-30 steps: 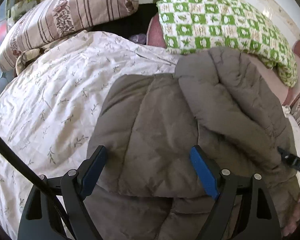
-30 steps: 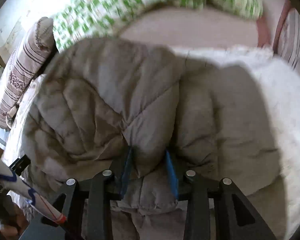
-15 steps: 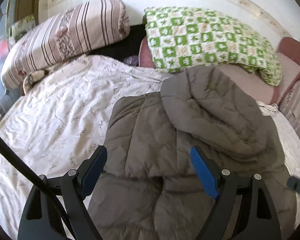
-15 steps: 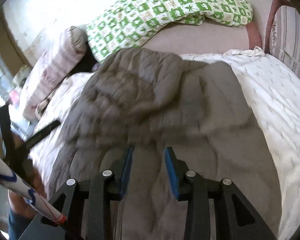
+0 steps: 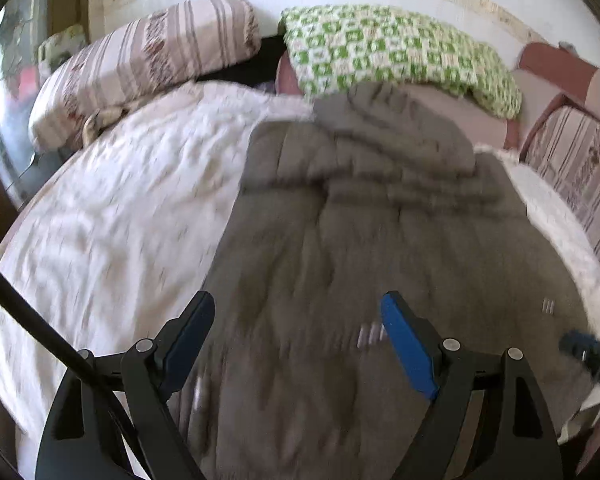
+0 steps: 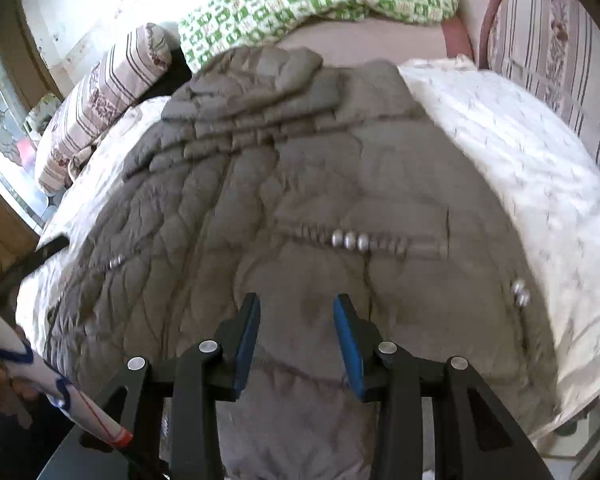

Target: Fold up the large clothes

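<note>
A large grey-brown quilted jacket (image 5: pixel 360 248) lies spread on the bed, its hood bunched at the far end near the pillows. It also fills the right wrist view (image 6: pixel 300 208), where metal snaps show along its middle. My left gripper (image 5: pixel 298 320) is open wide and empty above the jacket's near part. My right gripper (image 6: pixel 296 316) is open with a narrower gap and holds nothing, also above the jacket's near part. The left wrist view is blurred.
The jacket rests on a white floral bedsheet (image 5: pixel 112 216). A striped pillow (image 5: pixel 140 64) and a green checked blanket (image 5: pixel 388 52) lie at the head. A striped cushion (image 6: pixel 556 36) stands at the right. A window is at the left.
My right gripper let go of the jacket fold and opened. Both grippers pulled back, away from the pillows, so more of the jacket shows. The folded part now lies flatter.
</note>
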The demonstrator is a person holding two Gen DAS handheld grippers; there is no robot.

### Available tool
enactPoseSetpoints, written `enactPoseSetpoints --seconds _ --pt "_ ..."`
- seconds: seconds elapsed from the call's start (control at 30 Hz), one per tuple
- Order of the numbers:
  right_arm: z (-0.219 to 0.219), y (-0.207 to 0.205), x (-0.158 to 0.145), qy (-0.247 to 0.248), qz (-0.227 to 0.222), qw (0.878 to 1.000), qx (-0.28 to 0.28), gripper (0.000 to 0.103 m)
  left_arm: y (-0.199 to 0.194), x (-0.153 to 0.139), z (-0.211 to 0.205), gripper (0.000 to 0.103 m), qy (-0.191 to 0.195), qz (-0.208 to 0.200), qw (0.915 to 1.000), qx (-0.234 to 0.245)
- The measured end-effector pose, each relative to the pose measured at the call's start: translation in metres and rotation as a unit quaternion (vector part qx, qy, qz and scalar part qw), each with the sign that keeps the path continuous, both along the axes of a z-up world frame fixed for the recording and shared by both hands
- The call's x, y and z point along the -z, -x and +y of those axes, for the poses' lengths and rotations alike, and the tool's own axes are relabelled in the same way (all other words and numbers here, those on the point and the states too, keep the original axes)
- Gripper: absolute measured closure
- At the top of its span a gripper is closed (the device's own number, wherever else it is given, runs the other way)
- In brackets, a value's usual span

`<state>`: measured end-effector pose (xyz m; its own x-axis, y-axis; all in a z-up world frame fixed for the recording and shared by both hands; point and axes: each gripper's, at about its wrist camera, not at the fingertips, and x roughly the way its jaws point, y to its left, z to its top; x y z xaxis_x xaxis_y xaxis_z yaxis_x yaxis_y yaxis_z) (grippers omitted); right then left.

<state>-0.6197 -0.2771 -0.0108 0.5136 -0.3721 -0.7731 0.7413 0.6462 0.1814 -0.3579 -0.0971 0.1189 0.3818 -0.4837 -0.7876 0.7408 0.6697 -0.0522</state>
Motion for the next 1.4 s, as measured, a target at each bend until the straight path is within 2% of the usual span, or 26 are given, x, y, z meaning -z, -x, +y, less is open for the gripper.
enactPoseSetpoints --seconds 0.1,0.17,0.27,0.33,0.43,0.97,1.1,1.27,1.4 --pt "0.006 0.001 0.016 -0.006 0.018 1.000 0.003 0.060 0.015 0.022 0.026 0.018 -0.016 0.024 0.9995 -0.013" --pt "0.009 0.001 0.026 -0.006 0.026 1.000 0.005 0.058 0.022 0.042 0.032 0.019 -0.044 0.033 0.9984 -0.011" --pt "0.011 0.003 0.030 -0.002 0.025 1.000 0.006 0.054 0.038 0.043 0.030 0.018 -0.055 -0.015 0.9984 0.007" --pt "0.013 0.003 0.031 0.002 0.026 1.000 0.002 0.051 0.044 0.053 0.026 0.017 -0.066 -0.021 0.9974 0.020" --pt "0.019 0.005 0.032 0.018 0.034 0.999 -0.005 0.048 0.050 0.061 0.024 0.014 -0.076 -0.052 0.9955 0.023" --pt "0.023 0.017 0.037 0.028 0.016 0.999 -0.025 0.041 0.053 0.067 0.029 0.011 -0.059 -0.070 0.9958 0.011" --pt "0.025 0.026 0.034 0.022 0.004 0.999 -0.030 0.040 0.051 0.066 0.031 0.011 -0.057 -0.060 0.9966 0.008" --pt "0.027 0.048 0.028 0.001 -0.023 0.999 -0.035 0.040 0.055 0.062 0.038 0.011 -0.054 -0.055 0.9969 0.019" --pt "0.026 0.077 0.011 0.007 -0.071 0.997 -0.010 0.039 0.063 0.046 0.051 0.011 -0.042 -0.065 0.9966 0.027"
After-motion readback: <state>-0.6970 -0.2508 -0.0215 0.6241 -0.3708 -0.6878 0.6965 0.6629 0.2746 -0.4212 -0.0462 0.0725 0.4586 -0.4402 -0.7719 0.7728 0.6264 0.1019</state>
